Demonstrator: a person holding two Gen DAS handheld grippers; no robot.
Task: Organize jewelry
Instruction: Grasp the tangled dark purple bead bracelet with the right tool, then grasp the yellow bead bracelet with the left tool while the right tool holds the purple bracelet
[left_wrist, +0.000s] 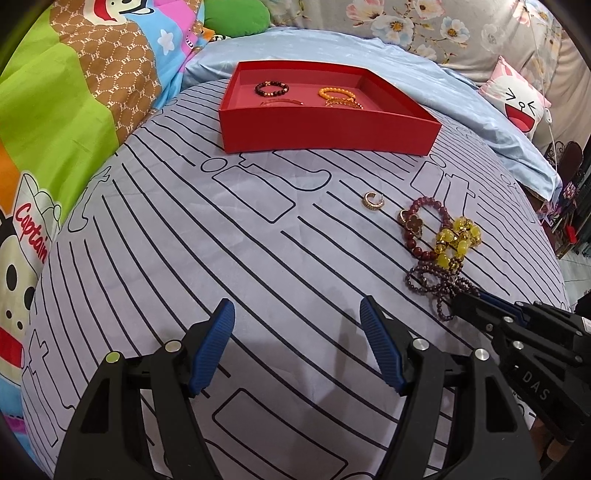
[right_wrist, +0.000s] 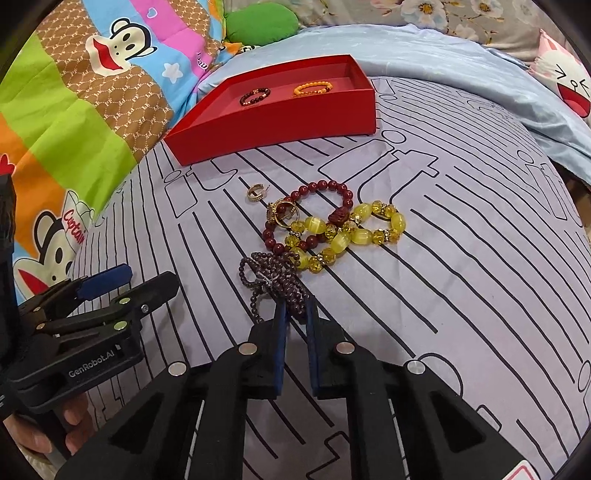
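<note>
Purple bead strand (right_wrist: 275, 282) between right fingers (right_wrist: 279, 325)

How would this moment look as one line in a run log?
right gripper: shut on purple beads | left gripper: open, empty | red box: some bracelets inside

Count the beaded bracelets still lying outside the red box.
3, clustered together on the striped sheet: a dark red round-bead bracelet, a yellow glassy-bead bracelet overlapping it, and a small-bead purple bracelet nearest, its strands between the right claw fingers.
</note>
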